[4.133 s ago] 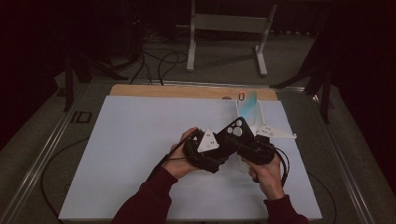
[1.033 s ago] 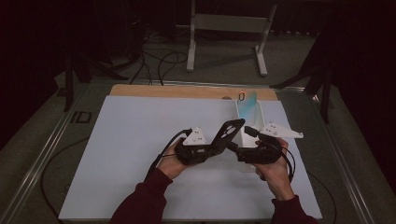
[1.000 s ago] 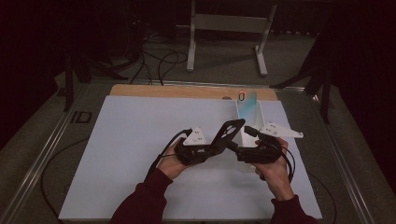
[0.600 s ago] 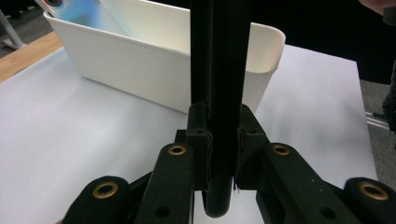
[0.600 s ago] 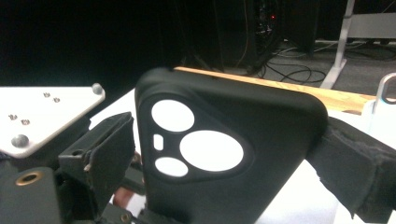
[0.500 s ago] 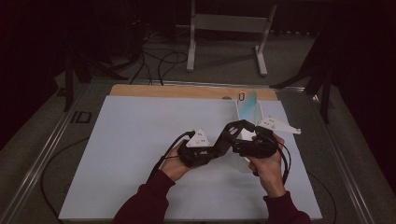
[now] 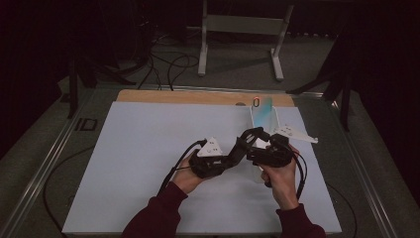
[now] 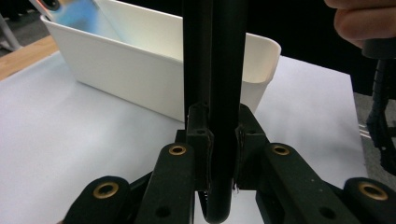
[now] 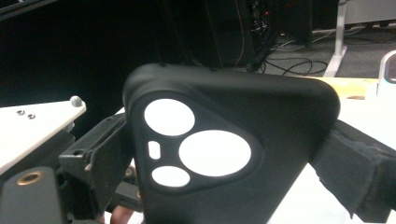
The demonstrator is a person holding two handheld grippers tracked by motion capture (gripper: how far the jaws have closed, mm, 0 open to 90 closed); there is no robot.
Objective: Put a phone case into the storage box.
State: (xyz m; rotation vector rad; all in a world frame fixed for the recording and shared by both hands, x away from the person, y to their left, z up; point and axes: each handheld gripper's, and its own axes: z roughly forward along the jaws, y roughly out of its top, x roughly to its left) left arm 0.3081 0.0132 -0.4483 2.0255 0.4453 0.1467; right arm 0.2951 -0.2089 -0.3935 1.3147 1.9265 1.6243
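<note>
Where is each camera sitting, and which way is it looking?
High view: above the person's side of the table, looking forward and down; shows both dark-red sleeves, the left gripper and the right gripper.
Left gripper view: on the left gripper, looking along its jaws, shut on the black soft phone case seen edge-on, toward the white plastic bin.
Right gripper view: on the right gripper, looking at the case's camera holes, held between its jaws.
Shared: both gripper views show the case; the high and left gripper views show the bin.
</note>
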